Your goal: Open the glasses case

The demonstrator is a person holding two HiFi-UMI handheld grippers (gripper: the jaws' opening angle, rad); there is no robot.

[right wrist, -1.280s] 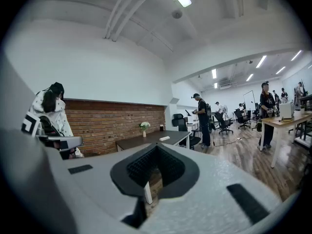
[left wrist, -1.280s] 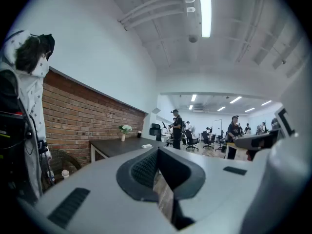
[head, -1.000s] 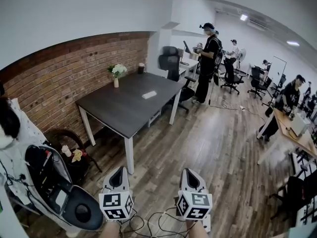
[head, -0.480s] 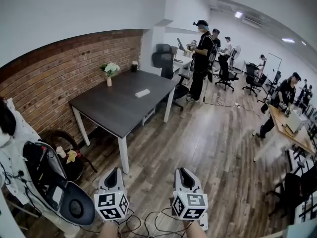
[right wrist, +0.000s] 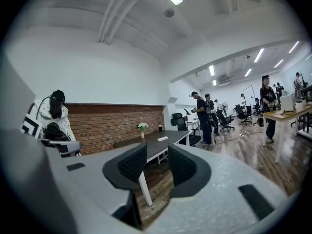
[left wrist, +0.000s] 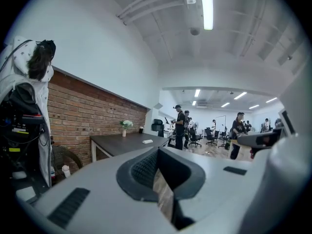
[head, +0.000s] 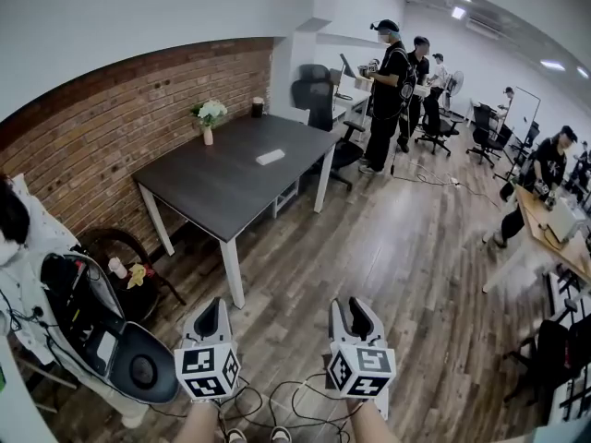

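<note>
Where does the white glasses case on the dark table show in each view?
Head view: glasses case lies upper centre, on the dark table.
Left gripper view: glasses case small, just left of centre.
Right gripper view: glasses case small, near centre.
Shared landmark: flower vase at the brick wall.

left tool [head: 211,310] shut, right tool [head: 349,310] opening, empty

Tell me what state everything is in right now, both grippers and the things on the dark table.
Left gripper: fingers together, empty.
Right gripper: fingers apart, just been opening, nothing between them.
Small white oblong case: lying flat on the dark rectangular table, lid state too far to tell.
Small vase of white flowers: upright.
</note>
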